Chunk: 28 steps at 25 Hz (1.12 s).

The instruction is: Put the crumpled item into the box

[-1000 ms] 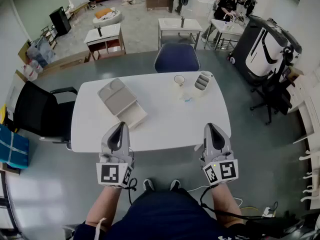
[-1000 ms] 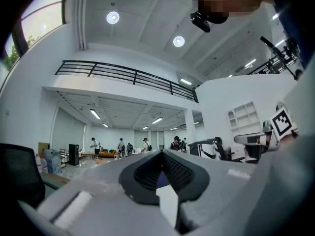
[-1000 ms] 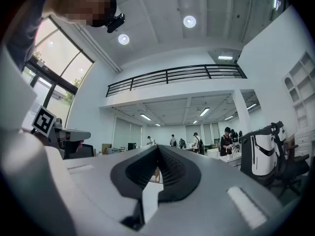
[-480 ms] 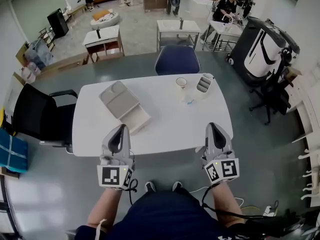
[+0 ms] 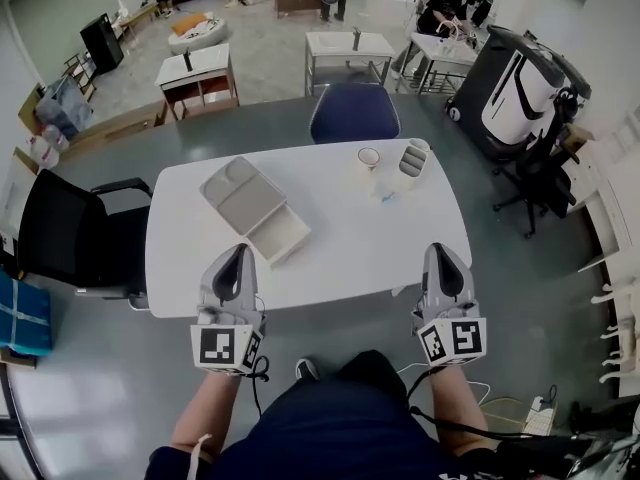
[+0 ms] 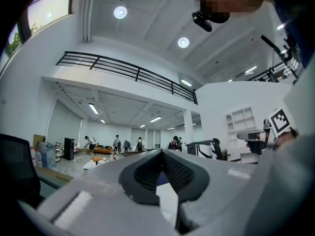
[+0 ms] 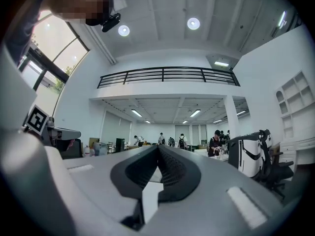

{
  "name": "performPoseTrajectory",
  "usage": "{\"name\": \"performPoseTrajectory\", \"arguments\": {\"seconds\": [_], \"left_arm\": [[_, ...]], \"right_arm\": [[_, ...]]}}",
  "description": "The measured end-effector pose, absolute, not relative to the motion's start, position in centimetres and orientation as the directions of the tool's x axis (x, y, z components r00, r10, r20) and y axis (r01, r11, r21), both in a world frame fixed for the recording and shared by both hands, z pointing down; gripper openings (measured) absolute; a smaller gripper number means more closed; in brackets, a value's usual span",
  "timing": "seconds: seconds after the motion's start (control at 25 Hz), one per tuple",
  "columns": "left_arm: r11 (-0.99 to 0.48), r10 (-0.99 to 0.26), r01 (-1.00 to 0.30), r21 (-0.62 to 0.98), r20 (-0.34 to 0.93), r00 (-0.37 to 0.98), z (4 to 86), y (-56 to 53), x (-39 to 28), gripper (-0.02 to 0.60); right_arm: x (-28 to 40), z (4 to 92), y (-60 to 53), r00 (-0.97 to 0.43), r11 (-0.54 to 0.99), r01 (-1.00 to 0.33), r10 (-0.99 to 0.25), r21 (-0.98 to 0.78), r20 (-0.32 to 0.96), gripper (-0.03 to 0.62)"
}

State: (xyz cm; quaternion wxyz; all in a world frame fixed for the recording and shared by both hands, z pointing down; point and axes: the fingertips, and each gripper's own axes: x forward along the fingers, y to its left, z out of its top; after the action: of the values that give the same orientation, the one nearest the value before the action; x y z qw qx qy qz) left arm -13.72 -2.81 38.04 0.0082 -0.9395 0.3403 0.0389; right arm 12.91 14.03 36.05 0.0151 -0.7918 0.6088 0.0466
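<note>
A: Why are both grippers held short of the table (image 5: 340, 240)?
B: No reach seems to have been started. The left gripper (image 5: 240, 254) and right gripper (image 5: 443, 252) are held level over the near edge. Each has its jaws pressed together at the tips with nothing between them, which suggests a ready posture.
A: Where is the crumpled item (image 5: 385, 197)?
B: It is seen lying on the far right part of the table, near the cup (image 5: 369, 156) and well apart from both grippers. It is too small for its material to be told.
A: And the box (image 5: 245, 200)?
B: It is set left of centre with its lid laid back flat, so the tray is left open and a drop from above is made easy. The item would probably be fetched by the right gripper, as the nearer one.
A: What is changed from a second ago?
B: The table is seen a little closer and the grippers are carried slightly wider apart. A knee is brought forward where two shoes were seen, so a step towards the table is judged likely. Nothing on the table has been moved, and the jaws have been kept closed.
</note>
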Motion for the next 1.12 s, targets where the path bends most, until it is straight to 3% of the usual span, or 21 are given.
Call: {"name": "performPoseTrajectory", "arguments": {"seconds": [0.4, 1.12], "left_arm": [[-0.776, -0.630, -0.631, 0.013, -0.069, 0.774, 38.7, -4.9, -11.0, 0.002], [-0.688, -0.725, -0.725, -0.036, -0.021, 0.689, 39.1, -10.9, -1.0, 0.002]], "right_arm": [[15.9, 37.2, 12.1, 0.264, -0.268, -0.962, -0.961, 0.053, -0.077, 0.003], [29.8, 40.4, 2.9, 0.240, -0.241, -0.970, -0.970, 0.018, -0.024, 0.003]]}}
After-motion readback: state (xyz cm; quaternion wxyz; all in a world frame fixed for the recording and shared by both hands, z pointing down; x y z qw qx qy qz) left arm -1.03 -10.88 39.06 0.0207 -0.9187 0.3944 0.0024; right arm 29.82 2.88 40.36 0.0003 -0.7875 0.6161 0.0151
